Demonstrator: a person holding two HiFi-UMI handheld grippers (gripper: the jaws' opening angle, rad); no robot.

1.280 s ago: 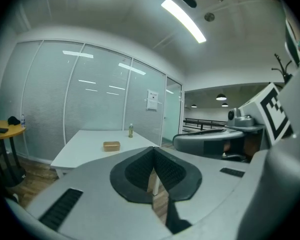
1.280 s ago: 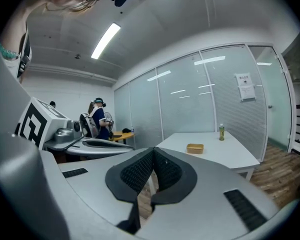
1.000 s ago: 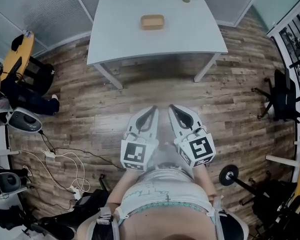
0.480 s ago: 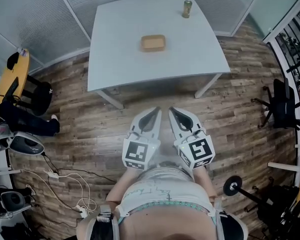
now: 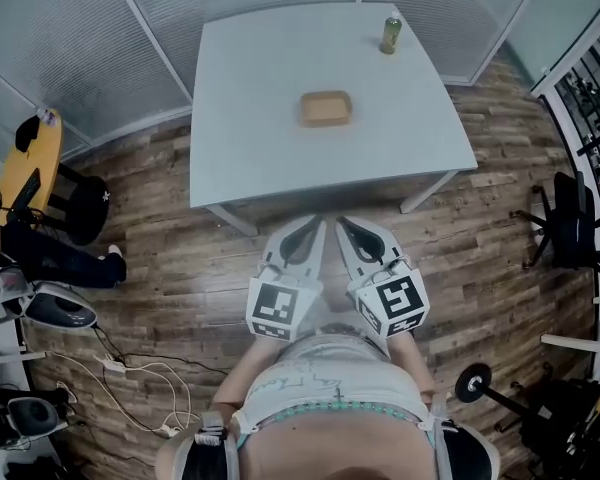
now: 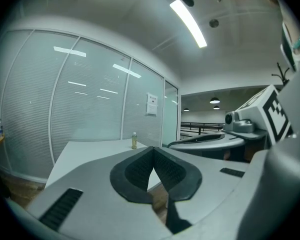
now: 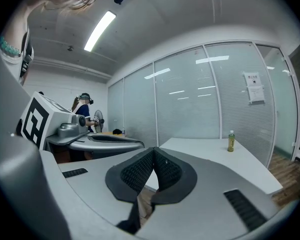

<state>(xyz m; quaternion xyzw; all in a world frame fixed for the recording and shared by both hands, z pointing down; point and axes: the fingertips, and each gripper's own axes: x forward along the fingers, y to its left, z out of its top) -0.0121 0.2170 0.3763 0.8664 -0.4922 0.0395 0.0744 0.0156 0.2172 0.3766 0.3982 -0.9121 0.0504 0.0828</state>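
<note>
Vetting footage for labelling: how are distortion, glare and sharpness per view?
Head view: fisheye bows the table edges, light even, sharp. Left gripper view: heavy barrel warp, ceiling light blown out. Right gripper view: same warp, streaks mirrored on the glass wall.

Office-type room. Blind-backed glass partition walls (image 5: 80,38) and a white table (image 5: 270,98) stand ahead of the left gripper (image 5: 313,222); a swivel chair (image 5: 565,218) stands right of the right gripper (image 5: 343,222); plank floor (image 5: 180,248) lies below.

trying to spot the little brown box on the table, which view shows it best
The head view: it looks down on the brown box, lying in plain sight near the middle of the white table. Neither gripper view shows the box; each shows only the table and the bottle past its jaws.
</note>
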